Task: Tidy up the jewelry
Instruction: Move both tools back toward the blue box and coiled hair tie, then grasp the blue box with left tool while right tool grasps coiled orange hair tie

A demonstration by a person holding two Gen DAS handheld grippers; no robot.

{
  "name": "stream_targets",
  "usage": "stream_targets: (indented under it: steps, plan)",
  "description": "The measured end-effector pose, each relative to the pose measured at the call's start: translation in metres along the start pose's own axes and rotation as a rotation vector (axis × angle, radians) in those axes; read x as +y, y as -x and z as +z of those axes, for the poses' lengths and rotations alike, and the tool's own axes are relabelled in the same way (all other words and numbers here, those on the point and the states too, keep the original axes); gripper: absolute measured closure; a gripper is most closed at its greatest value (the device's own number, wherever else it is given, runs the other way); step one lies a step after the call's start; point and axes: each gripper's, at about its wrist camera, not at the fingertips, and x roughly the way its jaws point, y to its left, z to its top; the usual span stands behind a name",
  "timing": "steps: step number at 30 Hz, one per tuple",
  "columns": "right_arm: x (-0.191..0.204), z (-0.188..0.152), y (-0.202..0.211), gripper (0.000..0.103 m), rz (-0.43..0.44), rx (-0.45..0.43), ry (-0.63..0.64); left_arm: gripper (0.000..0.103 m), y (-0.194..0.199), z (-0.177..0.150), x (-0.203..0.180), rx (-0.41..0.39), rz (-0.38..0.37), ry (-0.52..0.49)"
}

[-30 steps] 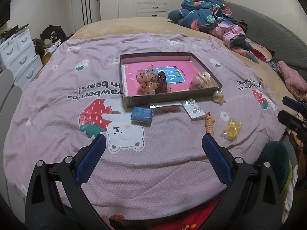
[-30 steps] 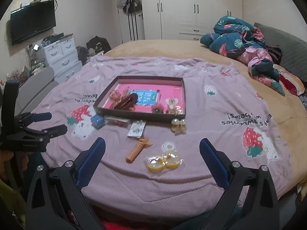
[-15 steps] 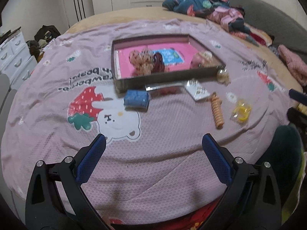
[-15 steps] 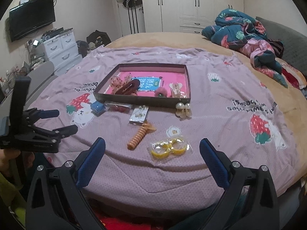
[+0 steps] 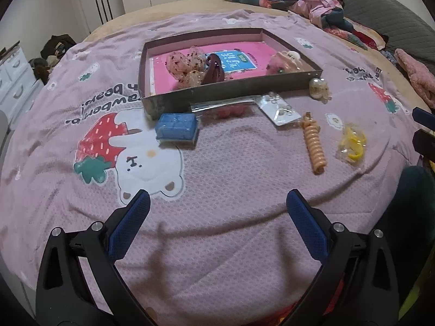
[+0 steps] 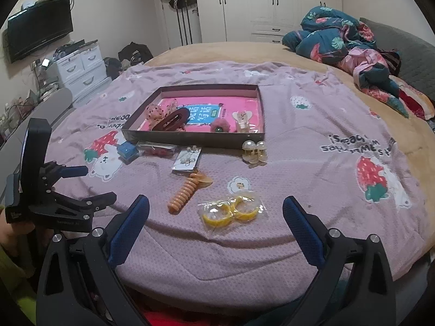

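A shallow dark tray with a pink floor lies on the pink bedspread and holds hair clips and bows. In front of it lie a blue box, a clear packet of red beads, an earring card, an orange spiral hair tie, a bag of yellow rings and a pearl clip. My left gripper is open above the bedspread, nearest the blue box. My right gripper is open just short of the yellow rings.
A pile of bedding lies at the back right. White drawers and a wall TV stand at the left. The bed's edge runs just under both grippers. The left gripper also shows in the right wrist view.
The left gripper has moved forward and lower over the bedspread, so the tray and blue box look closer. The right gripper has edged forward towards the yellow rings. Both stay open.
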Motion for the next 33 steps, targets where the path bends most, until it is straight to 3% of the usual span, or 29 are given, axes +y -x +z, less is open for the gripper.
stream_targets:
  steps: [6, 13, 20, 21, 23, 25, 27, 29, 33]
  plan:
    - [0.004, 0.006, -0.033, 0.005, 0.046, 0.067, -0.004, 0.009, -0.013, 0.008, 0.025, -0.008, 0.056, 0.035]
    - [0.016, 0.015, -0.059, 0.005, 0.051, 0.122, 0.036, 0.009, -0.022, 0.022, 0.049, 0.000, 0.049, 0.095]
    - [0.027, 0.021, -0.083, 0.007, 0.099, 0.164, 0.044, 0.009, -0.034, 0.037, 0.055, -0.004, 0.035, 0.081]
    - [0.028, 0.023, -0.089, 0.010, 0.098, 0.183, 0.042, 0.009, -0.037, 0.039, 0.056, -0.004, 0.030, 0.080]
    - [0.031, 0.026, -0.100, 0.025, 0.105, 0.209, 0.045, 0.009, -0.041, 0.042, 0.057, -0.001, 0.025, 0.078]
    - [0.034, 0.027, -0.110, 0.030, 0.112, 0.232, 0.044, 0.009, -0.045, 0.046, 0.058, -0.001, 0.005, 0.076]
    - [0.035, 0.025, -0.121, 0.043, 0.096, 0.269, 0.038, 0.009, -0.050, 0.049, 0.057, 0.003, -0.011, 0.070]
    - [0.035, 0.020, -0.135, 0.063, 0.081, 0.326, 0.012, 0.009, -0.055, 0.052, 0.058, 0.013, -0.008, 0.069]
    - [0.038, 0.014, -0.138, 0.074, 0.073, 0.305, -0.004, 0.009, -0.064, 0.054, 0.062, 0.019, -0.034, 0.075]
